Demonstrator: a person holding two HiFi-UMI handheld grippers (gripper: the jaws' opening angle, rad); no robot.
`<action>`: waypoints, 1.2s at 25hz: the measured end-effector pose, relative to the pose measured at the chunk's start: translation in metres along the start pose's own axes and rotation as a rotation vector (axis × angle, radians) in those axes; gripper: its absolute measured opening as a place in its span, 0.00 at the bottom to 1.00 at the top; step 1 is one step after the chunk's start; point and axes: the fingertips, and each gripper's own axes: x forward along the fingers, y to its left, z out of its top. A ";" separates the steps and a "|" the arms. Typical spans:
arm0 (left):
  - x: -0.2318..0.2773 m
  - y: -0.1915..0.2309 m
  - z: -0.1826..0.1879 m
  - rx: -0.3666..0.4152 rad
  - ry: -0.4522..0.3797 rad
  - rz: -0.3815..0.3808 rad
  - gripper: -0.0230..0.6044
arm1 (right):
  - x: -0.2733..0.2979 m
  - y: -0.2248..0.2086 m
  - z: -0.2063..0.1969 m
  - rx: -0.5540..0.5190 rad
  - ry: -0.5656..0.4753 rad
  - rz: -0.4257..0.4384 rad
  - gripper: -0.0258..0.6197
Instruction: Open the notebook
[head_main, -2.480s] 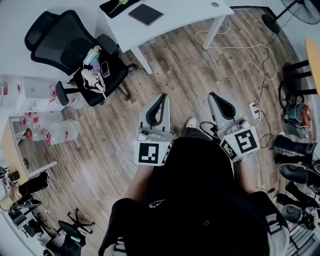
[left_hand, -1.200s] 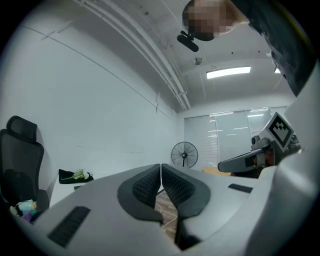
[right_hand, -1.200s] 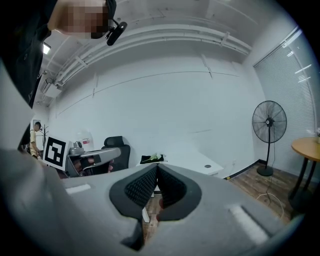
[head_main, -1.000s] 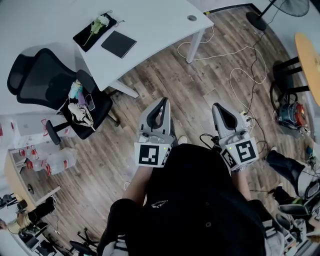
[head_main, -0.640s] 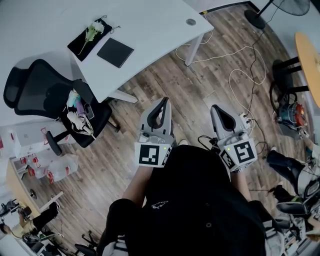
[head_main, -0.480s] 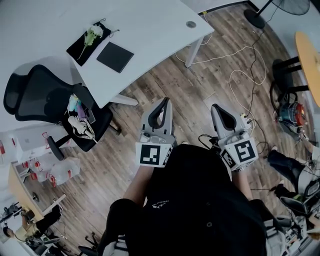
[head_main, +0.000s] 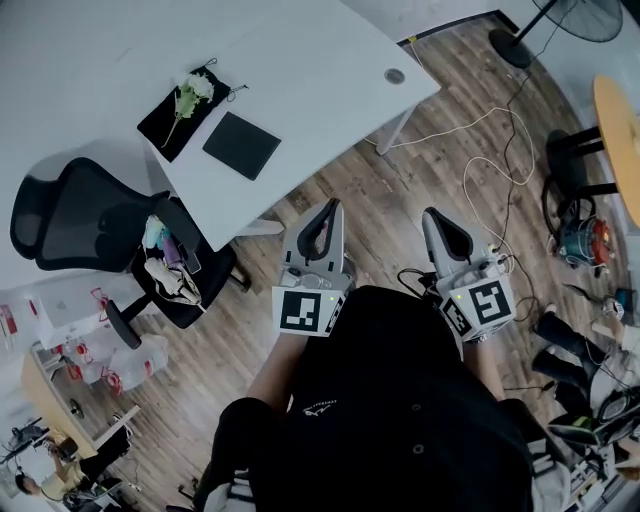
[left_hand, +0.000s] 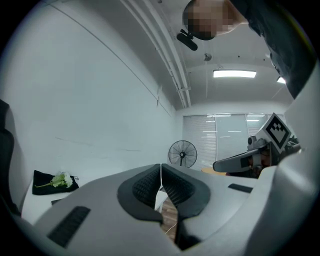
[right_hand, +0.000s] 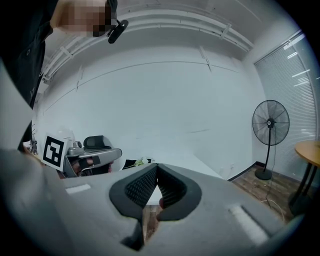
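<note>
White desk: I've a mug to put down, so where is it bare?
The white desk is bare across the wide stretch between the notebook and the round grommet. The left end is crowded: the notebook lies beside the black cloth with the flower.

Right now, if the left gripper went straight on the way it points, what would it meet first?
Probably the near edge of the white desk; only wood floor lies between it and the left gripper. Height is hard to judge, so it might pass just over the top.

Brown wood-plank floor (head_main: 380, 190), plain white wall (right_hand: 150, 100), white desk surface (head_main: 300, 70), black mesh office chair (head_main: 70, 215), black pedestal fan (right_hand: 270, 122).
</note>
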 end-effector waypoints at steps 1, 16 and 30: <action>0.005 0.009 0.001 0.007 0.002 -0.003 0.05 | 0.010 0.001 0.004 -0.003 -0.005 0.001 0.05; 0.044 0.100 0.009 -0.017 -0.020 0.030 0.05 | 0.116 0.007 0.033 -0.041 -0.008 0.036 0.05; 0.062 0.137 0.008 -0.028 -0.027 0.198 0.05 | 0.178 -0.008 0.042 -0.067 0.024 0.201 0.05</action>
